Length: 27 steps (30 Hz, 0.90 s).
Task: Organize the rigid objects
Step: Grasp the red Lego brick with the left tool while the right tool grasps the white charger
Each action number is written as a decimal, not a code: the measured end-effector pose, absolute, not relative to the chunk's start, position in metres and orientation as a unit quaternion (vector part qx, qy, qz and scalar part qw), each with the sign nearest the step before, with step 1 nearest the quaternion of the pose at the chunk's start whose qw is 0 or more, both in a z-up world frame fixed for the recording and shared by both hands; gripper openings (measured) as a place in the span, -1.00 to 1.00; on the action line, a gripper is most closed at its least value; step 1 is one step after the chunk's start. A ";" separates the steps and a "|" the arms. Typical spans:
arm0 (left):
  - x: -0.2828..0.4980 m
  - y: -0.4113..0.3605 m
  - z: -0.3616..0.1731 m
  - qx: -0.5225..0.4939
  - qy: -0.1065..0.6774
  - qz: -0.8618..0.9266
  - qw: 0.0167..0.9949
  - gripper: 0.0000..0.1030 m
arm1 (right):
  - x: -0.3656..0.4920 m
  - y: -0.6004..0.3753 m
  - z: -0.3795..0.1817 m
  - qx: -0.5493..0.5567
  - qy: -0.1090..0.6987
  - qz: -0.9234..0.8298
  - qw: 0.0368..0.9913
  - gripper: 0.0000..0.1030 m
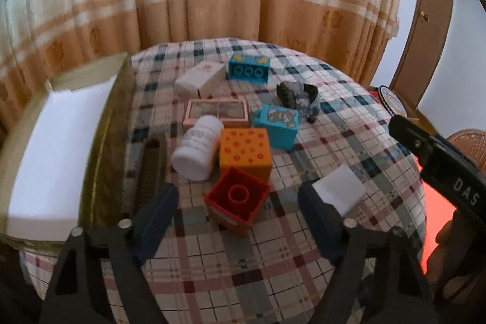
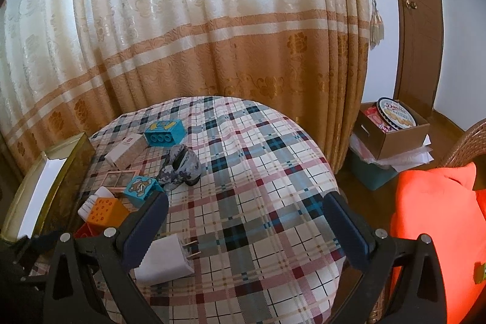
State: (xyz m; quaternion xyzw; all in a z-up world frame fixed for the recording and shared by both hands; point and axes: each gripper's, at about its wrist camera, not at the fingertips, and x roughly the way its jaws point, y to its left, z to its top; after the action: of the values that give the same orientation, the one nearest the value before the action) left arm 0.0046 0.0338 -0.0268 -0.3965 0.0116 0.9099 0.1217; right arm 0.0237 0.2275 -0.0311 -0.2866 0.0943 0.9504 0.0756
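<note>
Blocks — red (image 1: 237,199), orange (image 1: 245,152), two blue — cluster with a white bottle (image 1: 199,147) on the plaid table (image 1: 349,141), beside what looks like a box (image 1: 54,148). Left gripper (image 1: 238,220) gapes over the red block, untouching; right gripper (image 2: 246,220) wide, empty.

Toy building blocks, four: one red block (image 1: 237,199), one orange block (image 1: 245,152), two blue blocks (image 1: 275,126) (image 1: 249,67). White pill bottle (image 1: 199,146): one. White carton (image 1: 201,78): one. Pink-framed case (image 1: 216,110): one. White plug adapter (image 2: 165,260): one. Grey toy figure (image 1: 299,99): one. Open box (image 1: 60,141), left: one.
</note>
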 end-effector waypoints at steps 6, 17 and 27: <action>0.001 0.037 -0.028 -0.398 0.021 0.908 0.127 0.34 | 0.022 0.226 -0.033 -0.294 0.089 0.949 0.067 0.99; -0.011 0.036 -0.045 -0.444 -0.016 0.882 0.158 -0.20 | 0.022 0.221 -0.040 -0.319 0.081 0.943 0.050 0.99; -0.002 0.029 -0.033 -0.416 0.004 0.897 0.147 -0.22 | 0.021 0.197 -0.048 -0.348 0.054 0.936 0.004 0.99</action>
State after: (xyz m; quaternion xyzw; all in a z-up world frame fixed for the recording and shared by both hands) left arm -0.0016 0.0286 -0.0327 -0.4163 0.0038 0.8973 0.1470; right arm 0.0214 0.1967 -0.0483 -0.3476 0.0544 0.9361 0.0038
